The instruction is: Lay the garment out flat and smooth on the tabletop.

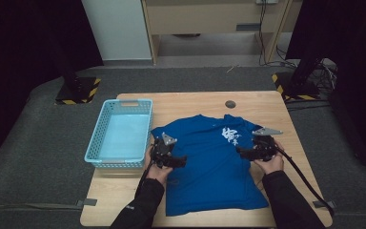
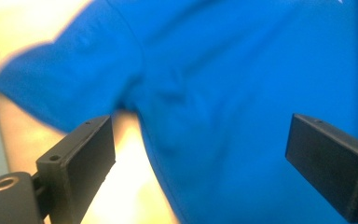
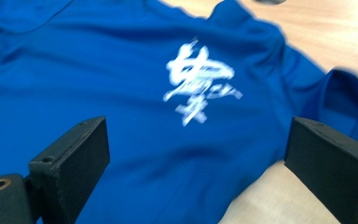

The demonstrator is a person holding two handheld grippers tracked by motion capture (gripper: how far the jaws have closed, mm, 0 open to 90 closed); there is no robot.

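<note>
Both grippers, left gripper (image 1: 180, 161) and right gripper (image 1: 241, 151), hover with fingers spread, gripping nothing, over the blue T-shirt (image 1: 209, 162) lying flat mid-table; pinch one layer only and it bunches toward the basket (image 1: 119, 136) at nine o'clock

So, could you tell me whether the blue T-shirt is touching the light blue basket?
Apart. In the high view a strip of bare table separates the T-shirt sleeve from the basket.
</note>
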